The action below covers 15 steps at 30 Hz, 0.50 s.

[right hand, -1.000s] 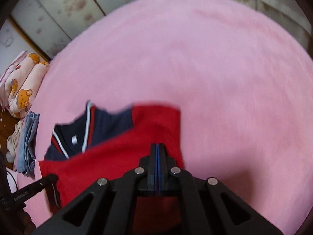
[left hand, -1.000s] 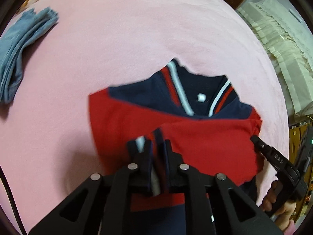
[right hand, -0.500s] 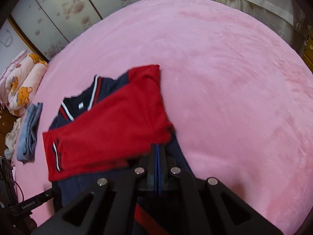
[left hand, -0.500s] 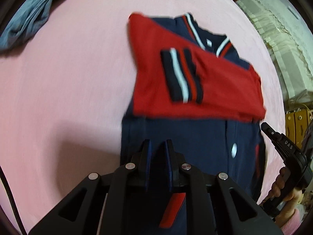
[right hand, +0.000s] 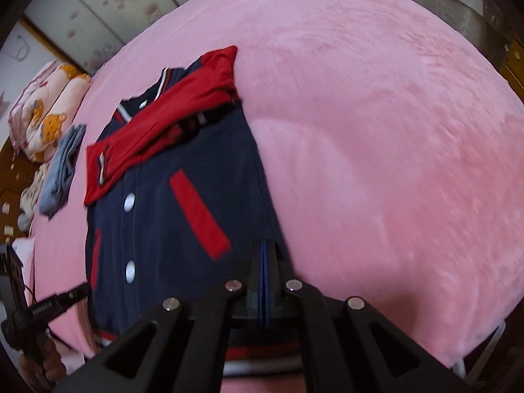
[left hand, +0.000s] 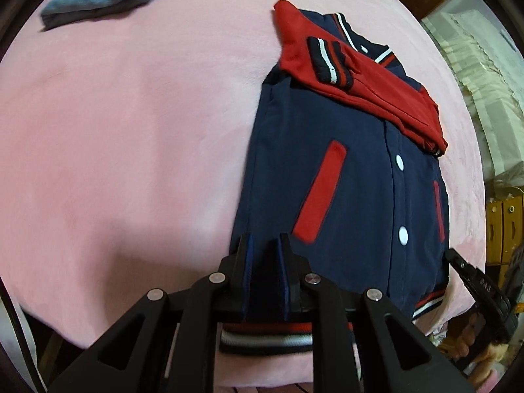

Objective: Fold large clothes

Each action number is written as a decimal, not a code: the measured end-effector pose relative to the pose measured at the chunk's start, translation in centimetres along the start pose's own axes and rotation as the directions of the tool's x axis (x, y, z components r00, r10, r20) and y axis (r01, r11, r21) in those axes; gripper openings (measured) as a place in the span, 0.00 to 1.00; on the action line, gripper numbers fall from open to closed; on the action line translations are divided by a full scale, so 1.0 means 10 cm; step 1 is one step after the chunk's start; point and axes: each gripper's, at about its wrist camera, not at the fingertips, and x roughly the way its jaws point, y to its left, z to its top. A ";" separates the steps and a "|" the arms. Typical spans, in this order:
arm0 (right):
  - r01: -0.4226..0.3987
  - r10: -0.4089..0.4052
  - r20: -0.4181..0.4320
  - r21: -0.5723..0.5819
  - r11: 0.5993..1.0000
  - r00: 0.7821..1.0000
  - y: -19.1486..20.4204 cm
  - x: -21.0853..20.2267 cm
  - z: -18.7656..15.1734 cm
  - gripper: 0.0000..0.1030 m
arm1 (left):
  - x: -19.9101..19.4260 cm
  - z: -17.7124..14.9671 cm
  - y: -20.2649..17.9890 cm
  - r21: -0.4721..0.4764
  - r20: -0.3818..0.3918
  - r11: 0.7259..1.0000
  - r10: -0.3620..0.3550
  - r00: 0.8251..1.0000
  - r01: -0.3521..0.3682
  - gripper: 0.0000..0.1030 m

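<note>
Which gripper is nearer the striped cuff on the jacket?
Left. The left gripper is at the hem on the side where the cuff lies; the right gripper is at the opposite hem corner.

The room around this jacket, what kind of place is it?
Probably a bedroom at home: a pink blanket over what looks like a bed, bear-print bedding piled beside it, and the jacket spread out for folding.

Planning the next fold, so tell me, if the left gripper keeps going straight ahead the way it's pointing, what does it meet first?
Probably the jacket: the left gripper, open, sits over its navy front near the striped hem. Height above the cloth is unclear.
</note>
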 end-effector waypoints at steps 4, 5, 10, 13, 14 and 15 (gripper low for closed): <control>-0.011 0.011 -0.017 -0.035 0.999 1.000 -0.05 -0.14 -0.16 0.00 | -0.14 -0.21 0.03 -0.010 0.013 0.998 0.063 0.998 -0.063 0.24; -0.007 0.007 -0.014 -0.038 0.999 1.000 -0.06 -0.18 -0.19 0.00 | -0.18 -0.28 0.04 -0.015 0.012 0.997 0.074 0.997 -0.074 0.26; -0.009 0.010 -0.048 0.010 1.000 0.999 -0.22 -0.28 -0.31 0.05 | -0.29 -0.52 0.12 -0.056 0.004 0.995 0.081 0.997 -0.081 0.53; -0.048 0.053 -0.061 0.079 0.996 0.997 -0.36 -0.31 -0.37 0.07 | -0.27 -0.62 0.14 -0.066 -0.017 0.996 0.066 0.998 -0.067 0.54; -0.064 0.071 -0.067 0.099 0.993 0.995 -0.40 -0.31 -0.39 0.09 | -0.24 -0.65 0.16 -0.068 -0.032 0.996 0.057 0.998 -0.059 0.54; -0.080 0.090 -0.076 0.127 0.989 0.993 -0.46 -0.29 -0.41 0.12 | -0.21 -0.67 0.17 -0.074 -0.045 0.996 0.048 0.998 -0.051 0.54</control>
